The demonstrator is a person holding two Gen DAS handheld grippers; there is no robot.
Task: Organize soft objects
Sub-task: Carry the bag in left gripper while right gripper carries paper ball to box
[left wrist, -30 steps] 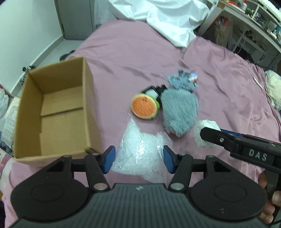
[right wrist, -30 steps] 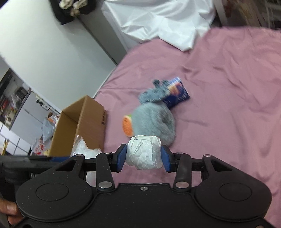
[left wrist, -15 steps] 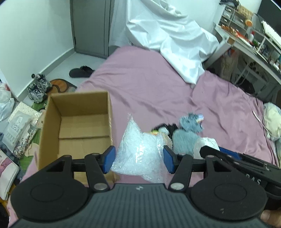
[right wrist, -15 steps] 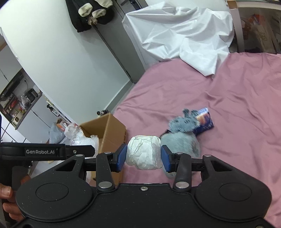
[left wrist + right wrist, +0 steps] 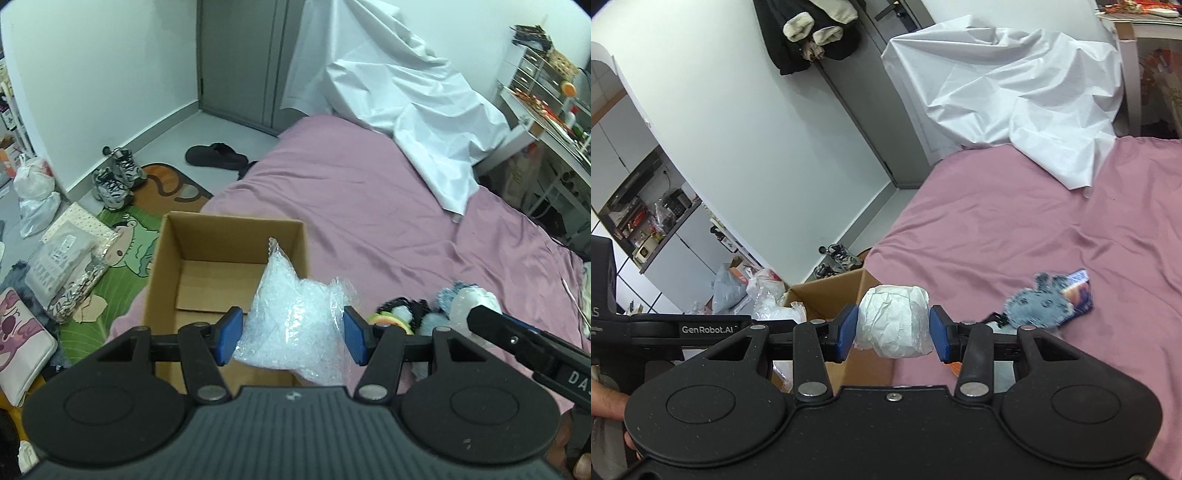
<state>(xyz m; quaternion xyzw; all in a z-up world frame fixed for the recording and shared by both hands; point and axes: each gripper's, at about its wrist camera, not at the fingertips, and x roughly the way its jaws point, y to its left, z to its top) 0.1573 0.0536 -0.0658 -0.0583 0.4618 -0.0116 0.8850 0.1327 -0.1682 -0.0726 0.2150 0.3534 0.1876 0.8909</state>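
Note:
My left gripper point(image 5: 291, 334) is shut on a clear plastic bag of white filling point(image 5: 295, 325), held in the air over the near right corner of an open, empty cardboard box point(image 5: 221, 266) at the bed's left edge. My right gripper point(image 5: 893, 328) is shut on a white crumpled paper ball point(image 5: 893, 321), held above the bed just right of the box point(image 5: 827, 295). The paper ball point(image 5: 476, 302) and the right gripper's arm also show at the right of the left wrist view. A grey-blue plush toy point(image 5: 1039, 304) and a watermelon plush point(image 5: 391, 319) lie on the pink bedsheet point(image 5: 1015, 229).
A blue packet point(image 5: 1078, 291) lies beside the grey plush. A white sheet point(image 5: 406, 99) drapes the bed's far end. Left of the bed the floor holds sneakers point(image 5: 114, 181), a slipper point(image 5: 216, 155), bags point(image 5: 35, 199) and a green mat point(image 5: 129, 240). A desk point(image 5: 546, 122) stands on the right.
Both grippers have risen off the bed with their loads and moved left toward the box. The bag now hangs over the box corner; the plush toys have dropped to the lower right.

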